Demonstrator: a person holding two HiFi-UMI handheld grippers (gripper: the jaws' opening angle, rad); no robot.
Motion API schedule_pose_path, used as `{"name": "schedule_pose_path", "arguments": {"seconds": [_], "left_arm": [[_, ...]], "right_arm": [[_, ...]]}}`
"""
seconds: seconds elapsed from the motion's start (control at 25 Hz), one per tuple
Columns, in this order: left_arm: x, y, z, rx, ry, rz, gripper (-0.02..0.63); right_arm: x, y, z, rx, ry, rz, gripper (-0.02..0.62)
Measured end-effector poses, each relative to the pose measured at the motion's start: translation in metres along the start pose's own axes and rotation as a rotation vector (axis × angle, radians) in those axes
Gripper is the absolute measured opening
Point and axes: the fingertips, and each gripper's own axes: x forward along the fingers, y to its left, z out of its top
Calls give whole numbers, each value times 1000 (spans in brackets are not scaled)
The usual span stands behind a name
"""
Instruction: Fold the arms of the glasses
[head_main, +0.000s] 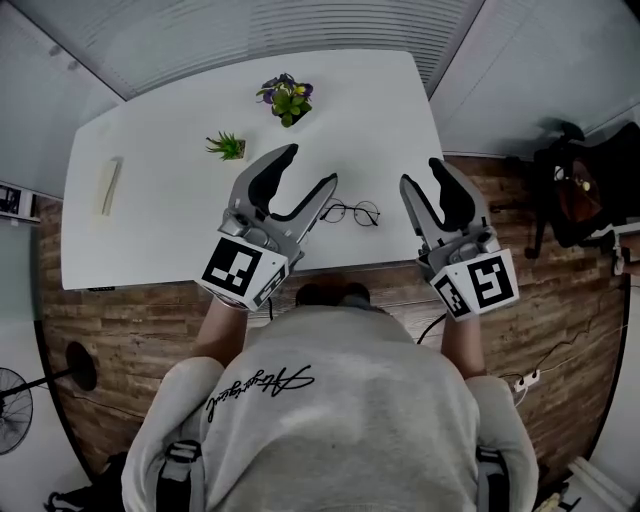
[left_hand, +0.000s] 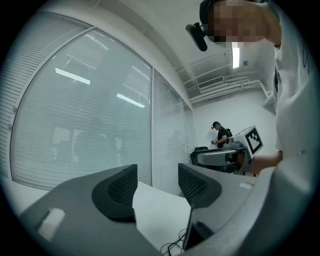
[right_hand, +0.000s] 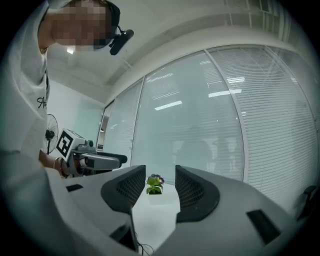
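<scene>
One thin-wired pair of glasses lies on the white table, between the two grippers and just beside the left gripper's tip. It is probably light, springy and easily bent, so it is best pinched at a temple near the hinge. Its long axis runs from gripper to gripper; the arms are too fine to read. Both the left and the right gripper gape, with nothing between the jaws.

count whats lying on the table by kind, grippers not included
plants: 2 (green plant, flower plant)
glasses: 1
pale block: 1
total: 4
</scene>
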Motion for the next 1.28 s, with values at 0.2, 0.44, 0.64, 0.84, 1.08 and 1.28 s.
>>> {"name": "schedule_pose_path", "arguments": {"seconds": [0.2,0.44,0.64,0.84,1.08,1.28], "left_arm": [[1,3,8,-6,-21,3,242],[2,3,9,-3,-23,3,233],[5,2,3,9,-4,13,168],[4,8,4,-8,-21,53,127],[2,18,4,-15,-22,113,69],[-1,21,4,-2,-22,124,35]], "right_arm": [[2,-2,6,54,-24,-16,187],[-1,-2,16,21,-31,-27,172],[-4,-3,21,3,-33,-30,78],[-5,-5,18,13,-36,-45,69],[-7,-12,19,5,-44,-80,26],[-4,-12,16,3,-45,-91,12]]}}
